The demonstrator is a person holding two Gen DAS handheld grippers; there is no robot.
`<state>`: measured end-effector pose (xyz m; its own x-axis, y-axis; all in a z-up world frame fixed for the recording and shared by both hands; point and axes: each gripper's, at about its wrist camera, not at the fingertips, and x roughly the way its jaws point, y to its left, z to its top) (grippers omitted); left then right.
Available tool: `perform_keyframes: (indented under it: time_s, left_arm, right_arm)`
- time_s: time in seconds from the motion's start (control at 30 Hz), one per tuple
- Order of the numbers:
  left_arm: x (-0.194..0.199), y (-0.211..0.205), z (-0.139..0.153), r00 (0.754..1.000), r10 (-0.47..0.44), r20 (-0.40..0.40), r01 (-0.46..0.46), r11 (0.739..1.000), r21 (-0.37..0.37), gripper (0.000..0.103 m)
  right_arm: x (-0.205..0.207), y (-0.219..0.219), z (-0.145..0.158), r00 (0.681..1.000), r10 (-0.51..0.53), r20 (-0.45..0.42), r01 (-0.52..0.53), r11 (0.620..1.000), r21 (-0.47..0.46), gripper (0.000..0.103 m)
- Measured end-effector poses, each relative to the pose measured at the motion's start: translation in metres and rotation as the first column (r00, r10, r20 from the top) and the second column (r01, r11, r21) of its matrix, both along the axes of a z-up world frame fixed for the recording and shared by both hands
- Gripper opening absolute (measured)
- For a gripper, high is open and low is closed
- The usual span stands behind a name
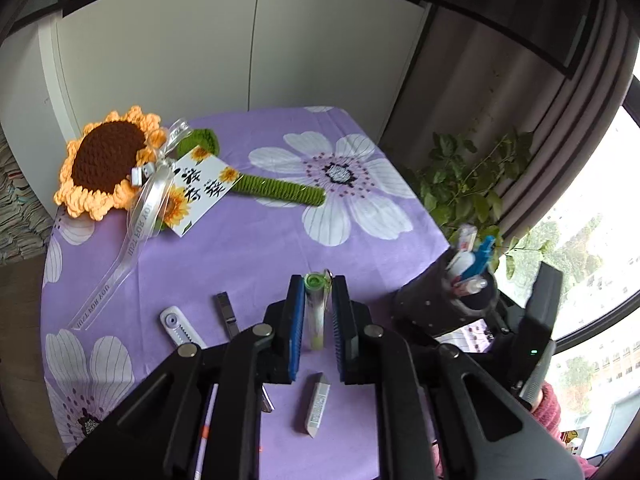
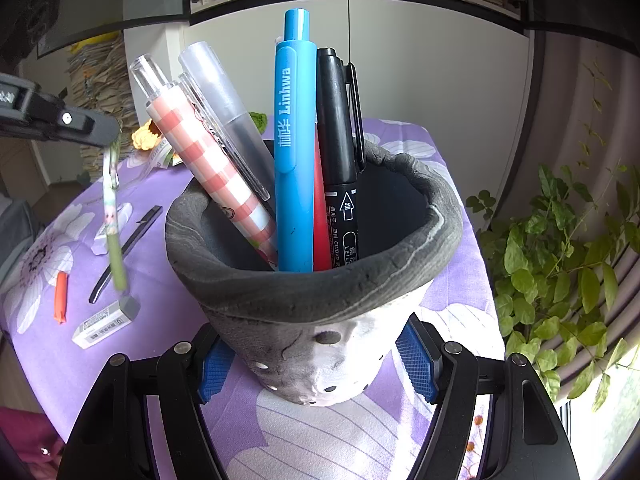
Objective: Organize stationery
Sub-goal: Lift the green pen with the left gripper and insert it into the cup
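My left gripper [image 1: 318,312] is shut on a green-capped pen [image 1: 315,312] and holds it above the purple flowered tablecloth [image 1: 248,248]. The same pen [image 2: 113,236] hangs from the left gripper in the right wrist view. My right gripper [image 2: 316,364] is shut on the grey pen holder [image 2: 320,300], its blue pads against both sides. The holder contains a blue pen [image 2: 294,152], a black marker [image 2: 340,152], a pink checked pen [image 2: 212,168] and a clear-capped pen [image 2: 220,92]. The holder [image 1: 444,304] stands right of the left gripper.
On the cloth lie an eraser [image 1: 317,406], a white correction tape [image 1: 178,326], a black clip-like piece [image 1: 227,314], an orange piece [image 2: 61,296] and a crochet sunflower [image 1: 108,160] with a card. A plant [image 1: 468,184] stands beyond the table's right edge.
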<state>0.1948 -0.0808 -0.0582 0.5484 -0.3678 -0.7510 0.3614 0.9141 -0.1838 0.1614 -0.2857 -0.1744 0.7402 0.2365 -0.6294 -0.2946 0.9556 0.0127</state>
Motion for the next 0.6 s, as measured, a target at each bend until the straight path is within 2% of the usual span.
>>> perform_keyframes:
  time_s: [0.13, 0.37, 0.47, 0.6]
  left_arm:
    - [-0.019, -0.014, 0.040, 0.993, -0.059, 0.107, 0.062, 0.998, -0.028, 0.011]
    - [-0.039, -0.037, 0.098, 0.958, -0.144, 0.248, 0.172, 0.980, -0.096, 0.011]
    - [-0.042, -0.053, 0.109, 0.944, -0.171, 0.281, 0.203, 0.975, -0.089, 0.011]
    - [-0.037, -0.082, 0.108, 0.933, -0.239, 0.268, 0.265, 0.962, -0.064, 0.011]
  right_arm:
    - [0.000, 0.000, 0.000, 1.000, 0.000, 0.000, 0.000, 1.000, 0.001, 0.073]
    - [0.000, 0.000, 0.000, 1.000, 0.001, 0.000, -0.001, 1.000, 0.001, 0.073]
    - [0.000, 0.000, 0.000, 1.000, 0.000, 0.000, 0.000, 1.000, 0.001, 0.073]
    - [0.000, 0.000, 0.000, 1.000, 0.000, 0.000, 0.000, 1.000, 0.000, 0.073]
